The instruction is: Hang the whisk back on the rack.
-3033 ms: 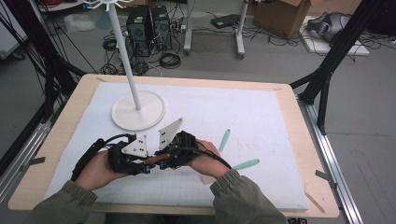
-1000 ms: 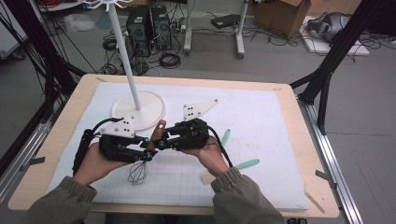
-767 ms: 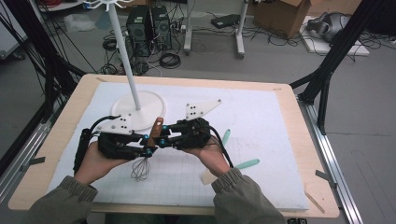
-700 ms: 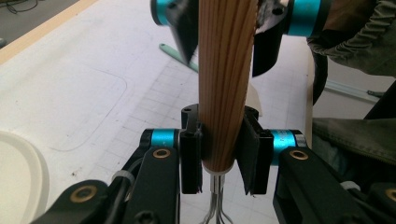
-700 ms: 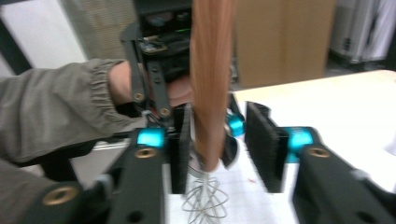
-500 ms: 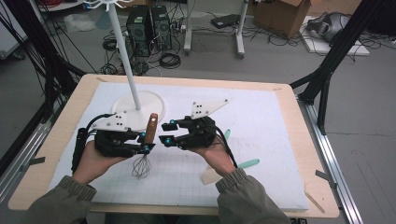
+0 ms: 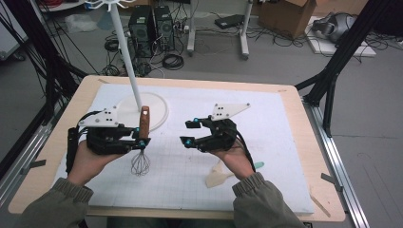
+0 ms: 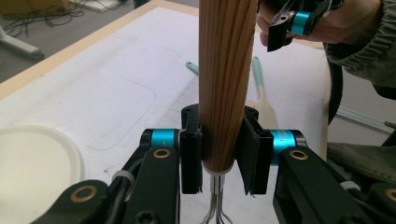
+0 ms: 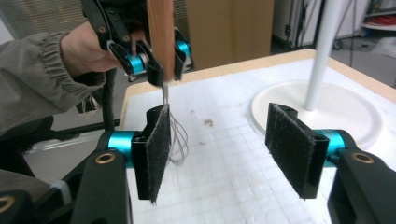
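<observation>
Leftmost, my left gripper (image 7: 142, 141) is clamped on the whisk (image 7: 141, 142): both pads press the lower end of its wooden handle (image 8: 224, 84), which stands upright above my jaws, while the wire loops (image 7: 139, 164) hang below them, just over the white mat (image 7: 190, 180). Behind that grip, and near it, stands a white stand (image 7: 127, 52) on a round base (image 7: 159, 111). Further right, my right gripper (image 7: 188, 133) faces the whisk from well apart; its jaws have just been opening and now stand wide with nothing between them, the wire loops showing beyond the gap in the right gripper view. To the right of and behind my right gripper, under the wrist, lies a pale spatula (image 7: 216, 178), with a mint-green handle tip (image 7: 258, 165) beside it. What could go wrong, as I judge it: the whole whisk now hangs from one grip low on a smooth round handle, so it could tip or twist in the pads if I tilt that hand. Lowering it carelessly could bend the thin wires against the mat. Swinging it back could knock the stand's pole. My right gripper, if it travels sideways, could drag the spatula. I can read no brand, label or writing anywhere; the mat bears only a faint printed grid.
</observation>
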The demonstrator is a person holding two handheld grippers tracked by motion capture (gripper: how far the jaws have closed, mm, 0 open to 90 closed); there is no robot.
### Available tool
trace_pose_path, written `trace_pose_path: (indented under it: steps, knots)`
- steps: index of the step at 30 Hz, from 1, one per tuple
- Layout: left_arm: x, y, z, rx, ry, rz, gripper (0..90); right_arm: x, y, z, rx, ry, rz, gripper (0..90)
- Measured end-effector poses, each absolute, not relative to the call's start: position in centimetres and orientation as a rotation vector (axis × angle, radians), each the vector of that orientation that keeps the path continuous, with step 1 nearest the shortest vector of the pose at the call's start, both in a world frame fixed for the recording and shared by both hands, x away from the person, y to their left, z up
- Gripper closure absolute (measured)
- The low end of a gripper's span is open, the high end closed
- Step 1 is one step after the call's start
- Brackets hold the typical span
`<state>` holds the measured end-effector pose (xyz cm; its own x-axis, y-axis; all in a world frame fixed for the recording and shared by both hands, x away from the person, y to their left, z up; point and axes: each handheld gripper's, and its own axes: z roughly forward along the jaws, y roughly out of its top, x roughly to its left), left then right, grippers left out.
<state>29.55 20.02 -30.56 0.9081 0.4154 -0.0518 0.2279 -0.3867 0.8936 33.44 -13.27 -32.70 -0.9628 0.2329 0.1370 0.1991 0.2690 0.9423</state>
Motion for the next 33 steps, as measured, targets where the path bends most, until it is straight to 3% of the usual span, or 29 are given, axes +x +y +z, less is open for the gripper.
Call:
trace_pose_path:
  steps: [33]
  knots:
    - [30.8,22.9,-28.9,1.893,0.512,0.242,72.3,33.1,-20.8,-35.0,0.662,2.393,1.584,26.9]
